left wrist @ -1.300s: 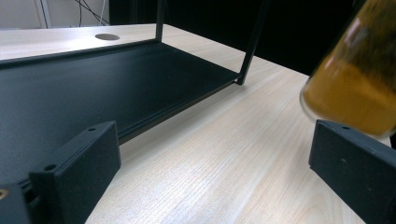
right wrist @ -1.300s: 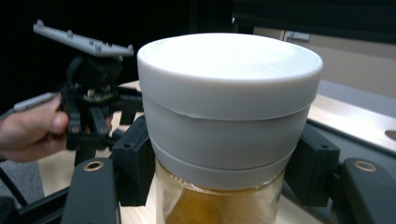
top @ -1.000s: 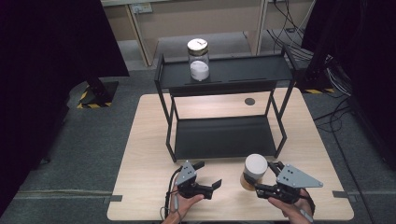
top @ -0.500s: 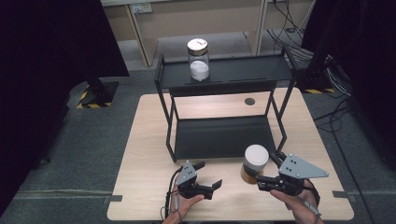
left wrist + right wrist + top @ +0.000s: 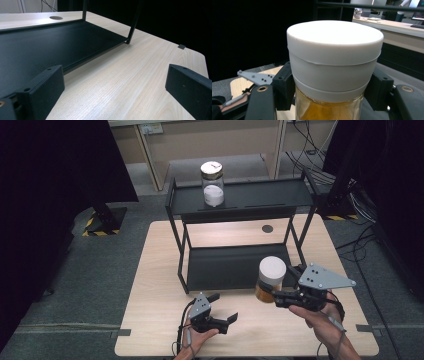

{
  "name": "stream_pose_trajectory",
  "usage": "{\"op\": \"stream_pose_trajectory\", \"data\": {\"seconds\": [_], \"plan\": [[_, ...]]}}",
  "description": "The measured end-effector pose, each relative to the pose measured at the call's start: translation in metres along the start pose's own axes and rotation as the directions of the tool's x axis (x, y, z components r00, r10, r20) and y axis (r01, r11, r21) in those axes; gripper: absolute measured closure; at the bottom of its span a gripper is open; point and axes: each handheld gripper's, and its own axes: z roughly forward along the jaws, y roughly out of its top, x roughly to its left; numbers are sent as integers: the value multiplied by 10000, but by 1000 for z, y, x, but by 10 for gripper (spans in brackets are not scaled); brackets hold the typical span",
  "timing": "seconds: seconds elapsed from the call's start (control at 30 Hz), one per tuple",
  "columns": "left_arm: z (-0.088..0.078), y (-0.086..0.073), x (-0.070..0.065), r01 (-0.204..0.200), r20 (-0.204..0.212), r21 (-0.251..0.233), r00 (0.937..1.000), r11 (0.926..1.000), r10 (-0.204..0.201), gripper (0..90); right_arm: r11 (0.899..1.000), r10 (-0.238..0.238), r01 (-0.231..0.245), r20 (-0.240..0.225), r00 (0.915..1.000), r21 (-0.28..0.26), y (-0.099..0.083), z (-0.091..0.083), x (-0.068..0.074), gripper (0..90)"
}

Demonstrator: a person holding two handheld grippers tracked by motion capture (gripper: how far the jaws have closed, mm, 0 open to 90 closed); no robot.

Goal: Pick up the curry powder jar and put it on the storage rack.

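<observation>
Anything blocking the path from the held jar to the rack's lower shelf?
Nothing visible. The right gripper is shut on the jar, held off the table just in front of the rack's lower shelf, which lies bare. The other jar stands on the top shelf.

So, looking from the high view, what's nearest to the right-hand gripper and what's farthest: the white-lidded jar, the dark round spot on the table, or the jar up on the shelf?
1. White-lidded jar, clamped in the right gripper itself.
2. Dark round spot, on the table behind the rack.
3. Jar on the top shelf, farthest back, toward the left.
</observation>
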Motion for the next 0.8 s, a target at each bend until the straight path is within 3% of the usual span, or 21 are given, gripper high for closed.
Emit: {"op": "stream_pose_trajectory", "data": {"seconds": [0.37,0.8], "plan": [[1,0,0,30,36,29,10000,10000,-30,16,9996,40,-43,-137,9999,-284,36,12,-10,355],[0,0,1,36,55,35,10000,10000,-36,16,9993,-256,261,204,9995,-257,84,27,-16,355]]}}
